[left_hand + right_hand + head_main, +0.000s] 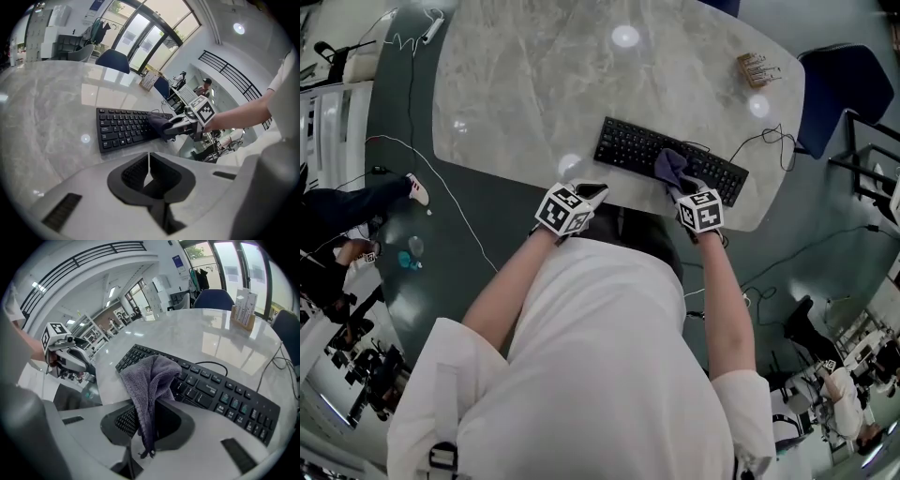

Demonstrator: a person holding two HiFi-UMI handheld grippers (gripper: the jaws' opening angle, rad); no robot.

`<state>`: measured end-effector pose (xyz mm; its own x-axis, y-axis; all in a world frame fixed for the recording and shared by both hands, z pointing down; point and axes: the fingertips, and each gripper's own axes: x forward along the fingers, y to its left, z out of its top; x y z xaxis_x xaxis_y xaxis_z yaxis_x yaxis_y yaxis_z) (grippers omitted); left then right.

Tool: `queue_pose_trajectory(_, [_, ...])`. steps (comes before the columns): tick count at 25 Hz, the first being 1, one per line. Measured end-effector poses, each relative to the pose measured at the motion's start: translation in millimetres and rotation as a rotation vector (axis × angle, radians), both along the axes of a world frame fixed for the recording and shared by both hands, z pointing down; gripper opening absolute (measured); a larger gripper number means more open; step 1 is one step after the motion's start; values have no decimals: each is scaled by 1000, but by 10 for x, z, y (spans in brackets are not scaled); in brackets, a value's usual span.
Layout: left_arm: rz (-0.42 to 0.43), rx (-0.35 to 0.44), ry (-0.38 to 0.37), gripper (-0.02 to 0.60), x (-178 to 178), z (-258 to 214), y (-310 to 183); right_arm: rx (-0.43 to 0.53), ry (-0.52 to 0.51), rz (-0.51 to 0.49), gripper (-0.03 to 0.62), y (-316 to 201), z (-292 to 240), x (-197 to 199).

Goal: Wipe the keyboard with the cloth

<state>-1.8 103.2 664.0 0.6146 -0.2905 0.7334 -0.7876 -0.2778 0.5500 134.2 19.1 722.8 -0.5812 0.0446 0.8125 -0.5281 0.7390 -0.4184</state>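
Observation:
A black keyboard [628, 148] lies near the front edge of a marble table [534, 84]. A purple-grey cloth [671, 166] rests on the keyboard's middle, pinched in my right gripper [682, 190]. In the right gripper view the cloth [150, 380] hangs between the shut jaws and drapes onto the keyboard [211, 390]. My left gripper [592, 191] hovers at the table's front edge, left of the keyboard, jaws shut with nothing between them. From the left gripper view the keyboard [122, 129], the cloth [159, 124] and the right gripper [180, 125] all show.
A small brown holder [757, 68] stands at the table's far right. The keyboard's cable [764, 141] loops off the right edge. A blue chair [844, 94] is at the right. White cables [412, 75] run over the floor on the left.

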Motion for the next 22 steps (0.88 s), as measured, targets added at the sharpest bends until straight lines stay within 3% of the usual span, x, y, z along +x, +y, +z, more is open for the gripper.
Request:
queue_pose_trajectory(14, [55,56,13,9,-197,69,-172,-64,-24,151,72,172,20,-111])
queue_pose_trajectory(22, [95,66,27,9,7,140,-315,-119,-56,76,72,386,-136,-239])
